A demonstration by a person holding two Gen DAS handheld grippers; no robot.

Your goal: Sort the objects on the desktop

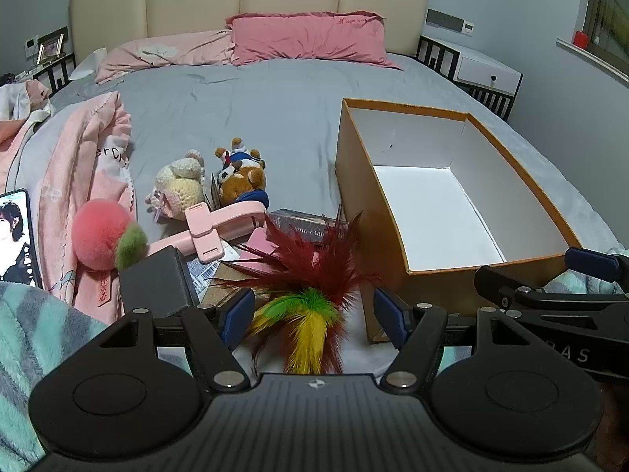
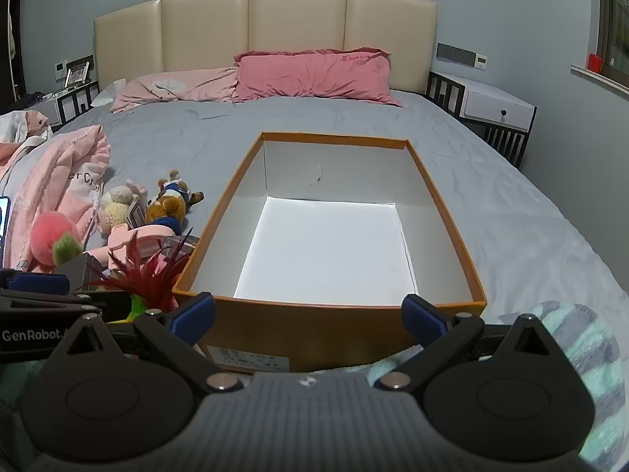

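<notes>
While both tools are held above the near edge of the bed (image 1: 275,110), the feather toy (image 1: 310,295) is seen lying just left of the orange box (image 1: 354,181), directly ahead of the left tool (image 1: 314,314), whose blue pads (image 1: 240,310) are spread wide on either side of the feathers without pressing on them. The right tool (image 2: 308,318) is likewise released, with nothing grasped, its pads (image 2: 194,314) set apart before the box's near wall (image 2: 314,326). The box's white interior is shown bare. Left of the box, beyond the feathers, a pink clamp-like holder (image 1: 220,228), a dark card case (image 1: 306,228), a brown plush (image 1: 241,181), a crocheted cream doll (image 1: 181,185) and a pink pompom (image 1: 104,236) are clustered on the grey sheet.
</notes>
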